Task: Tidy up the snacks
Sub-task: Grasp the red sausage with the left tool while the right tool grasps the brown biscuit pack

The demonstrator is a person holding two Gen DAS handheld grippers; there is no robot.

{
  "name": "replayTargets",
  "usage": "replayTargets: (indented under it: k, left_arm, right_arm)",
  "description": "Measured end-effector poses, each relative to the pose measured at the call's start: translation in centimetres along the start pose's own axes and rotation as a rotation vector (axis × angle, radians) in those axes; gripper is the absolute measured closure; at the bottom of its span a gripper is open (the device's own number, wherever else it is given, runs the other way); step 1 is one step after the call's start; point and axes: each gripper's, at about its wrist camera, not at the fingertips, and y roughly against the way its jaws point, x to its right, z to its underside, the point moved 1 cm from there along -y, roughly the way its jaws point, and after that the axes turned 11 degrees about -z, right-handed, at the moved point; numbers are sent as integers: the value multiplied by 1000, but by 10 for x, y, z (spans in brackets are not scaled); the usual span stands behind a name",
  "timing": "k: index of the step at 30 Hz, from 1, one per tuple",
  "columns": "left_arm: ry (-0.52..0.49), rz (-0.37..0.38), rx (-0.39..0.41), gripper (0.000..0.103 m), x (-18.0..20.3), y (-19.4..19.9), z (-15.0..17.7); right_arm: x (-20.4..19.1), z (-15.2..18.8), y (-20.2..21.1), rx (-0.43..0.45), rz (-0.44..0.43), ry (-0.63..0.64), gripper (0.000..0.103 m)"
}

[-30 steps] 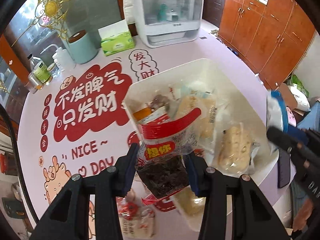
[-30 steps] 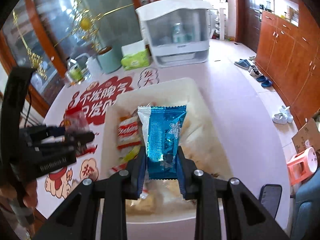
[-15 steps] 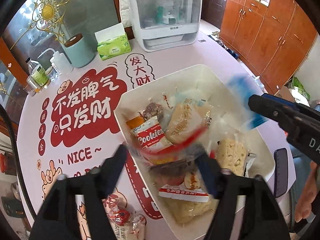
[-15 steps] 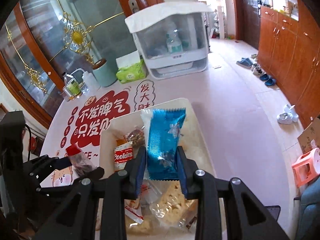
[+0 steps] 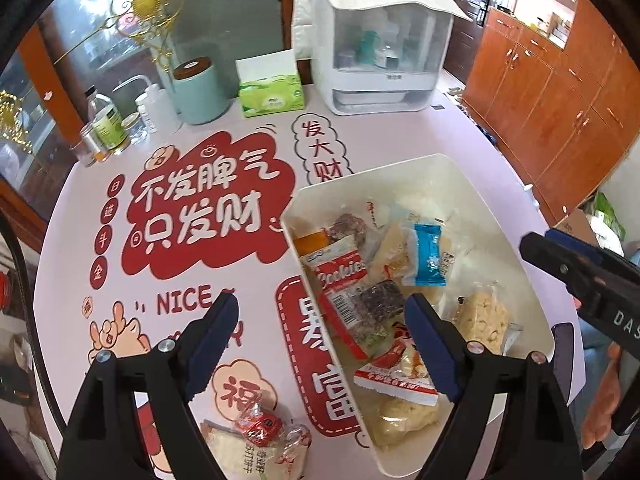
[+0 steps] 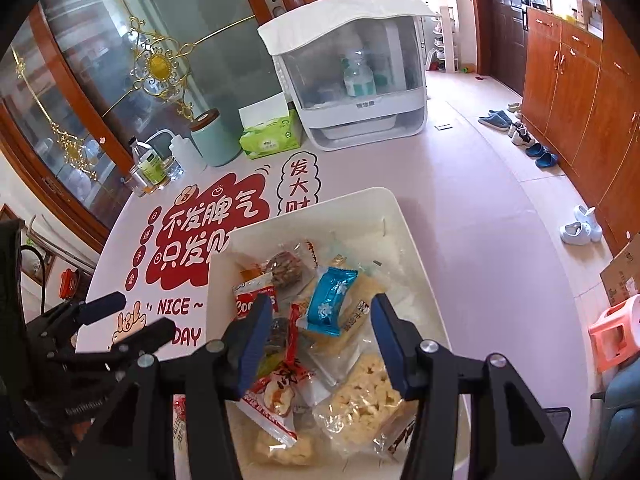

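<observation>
A white bin [image 5: 384, 166] on the pink table holds several snack packets. My left gripper [image 5: 320, 310] hangs over the bin's near-left wall, its jaws opening with nothing held. Just below it a red packet with dark contents [image 5: 366, 312] lies loose in the bin beside a Cookies packet [image 5: 340, 274]. My right gripper [image 6: 322, 314] is over the bin [image 6: 320, 204] too, jaws opening. The blue packet [image 6: 332, 300] lies free on the pile beyond its tips, and shows as the blue packet [image 5: 429, 256] in the left wrist view. At the right edge of that view is one of the right gripper's fingers [image 5: 568, 264].
Loose snacks [image 5: 256, 436] lie on the table left of the bin. At the table's back stand a white organiser [image 5: 376, 60], a green tissue box [image 5: 270, 94], a teal canister [image 5: 198, 92] and bottles [image 5: 106, 124]. Wooden cabinets [image 6: 580, 100] line the right wall.
Both grippers have let go. The red-and-dark packet dropped from the left jaws into the bin and the blue packet from the right jaws. Both pairs of jaws have spread wider.
</observation>
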Motion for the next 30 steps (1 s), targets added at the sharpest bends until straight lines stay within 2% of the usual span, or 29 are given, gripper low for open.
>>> replayTargets:
  k: [8, 13, 19, 26, 30]
  left_arm:
    - [30, -42, -6, 19, -31, 5, 15]
    - [13, -50, -49, 18, -49, -1, 37]
    - [-131, -18, -137, 18, -45, -27, 74]
    - [-325, 50, -269, 18, -35, -87, 125]
    - [-399, 114, -306, 34, -29, -110, 138]
  right_arm:
    - [-13, 15, 7, -6, -21, 25, 51]
    - [-25, 28, 5, -24, -34, 38, 51]
    - [-47, 53, -1, -49, -54, 50, 51]
    - [-79, 94, 0, -76, -35, 77, 51]
    - [-94, 118, 3, -76, 5, 67, 51]
